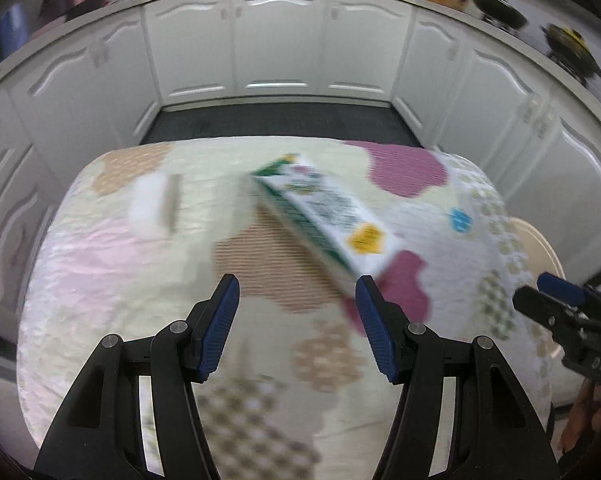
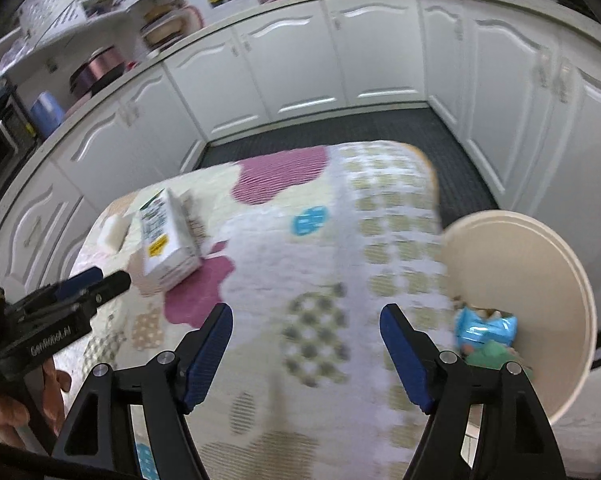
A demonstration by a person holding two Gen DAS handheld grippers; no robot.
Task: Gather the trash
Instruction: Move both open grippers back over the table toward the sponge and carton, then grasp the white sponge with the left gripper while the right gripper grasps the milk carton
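Note:
A white and green carton [image 1: 324,216] lies on its side on the patterned cloth, its near end just past my left gripper's right fingertip. My left gripper [image 1: 297,284] is open above the cloth with nothing between its fingers. A small white block [image 1: 152,204] lies to the carton's left. In the right wrist view the carton [image 2: 164,240] and the block [image 2: 114,232] sit at the far left. My right gripper [image 2: 306,316] is open over bare cloth. A cream round bin [image 2: 540,280] at the table's right edge holds a blue wrapper [image 2: 484,328] and something green [image 2: 488,358].
The quilted cloth [image 2: 340,240] covers a small table. White kitchen cabinets [image 1: 276,48] ring it beyond a dark floor strip. The right gripper [image 1: 540,292] shows at the left view's right edge, by the bin [image 1: 540,248]. A hand [image 2: 56,384] holds the left gripper [image 2: 100,280].

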